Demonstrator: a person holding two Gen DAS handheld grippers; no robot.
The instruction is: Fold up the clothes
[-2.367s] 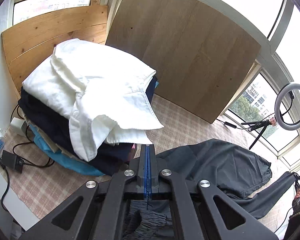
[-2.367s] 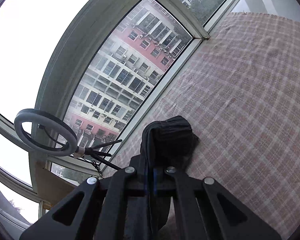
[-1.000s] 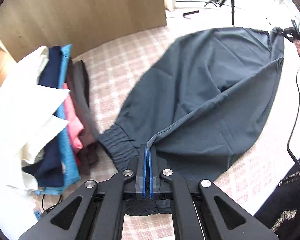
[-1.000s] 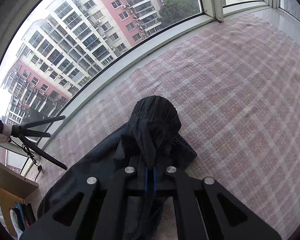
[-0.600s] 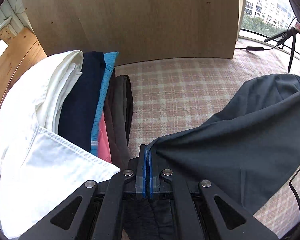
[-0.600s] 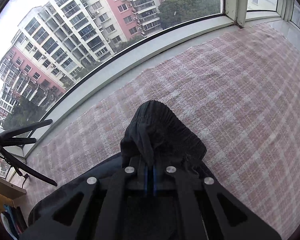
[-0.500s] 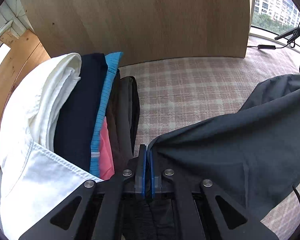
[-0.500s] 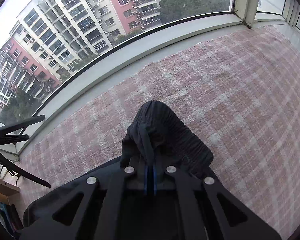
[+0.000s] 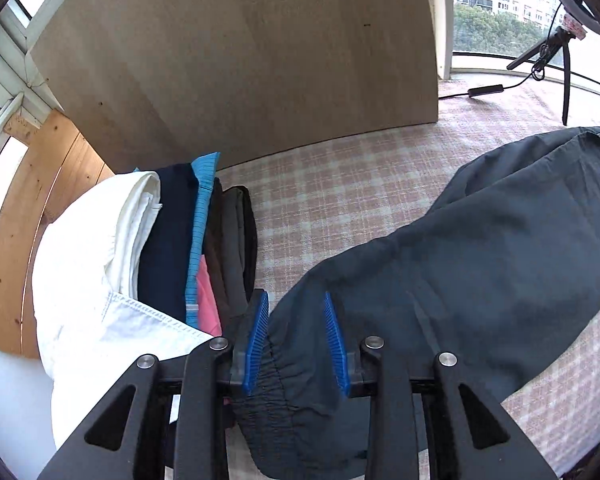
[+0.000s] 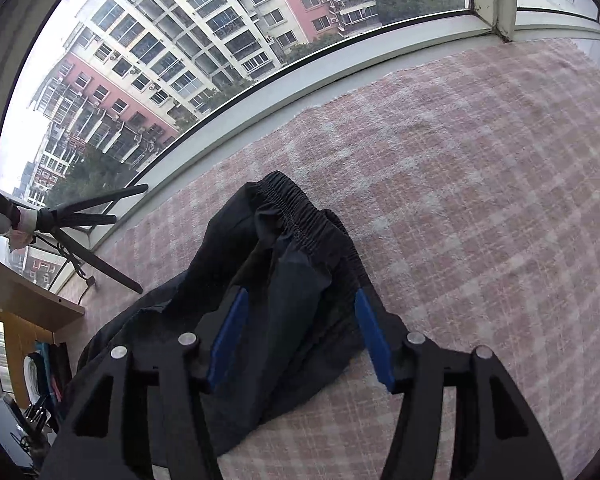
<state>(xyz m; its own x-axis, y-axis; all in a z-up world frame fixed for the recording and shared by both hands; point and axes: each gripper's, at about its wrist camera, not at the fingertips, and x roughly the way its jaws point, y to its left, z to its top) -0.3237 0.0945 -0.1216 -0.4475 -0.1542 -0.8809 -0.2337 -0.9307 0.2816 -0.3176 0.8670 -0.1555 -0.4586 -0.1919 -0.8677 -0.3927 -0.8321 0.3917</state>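
Left wrist view: the left tool (image 9: 296,340) was opening, its pads clear of the dark trousers (image 9: 460,280) lying lower right beside the folded stack (image 9: 160,248). Right wrist view: the right tool (image 10: 300,336) was opening over the waistband (image 10: 300,216) at centre; a clean, straight withdrawal would probably keep the fold flat.

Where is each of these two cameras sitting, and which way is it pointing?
Left wrist: rides the left hand-held gripper, aimed down at dark trousers, a stack of folded clothes and a wooden board; its opening blue pads show.
Right wrist: rides the right hand-held gripper, facing the trousers' elastic waistband and window; pads opening.
Shared: trousers, checked cloth.
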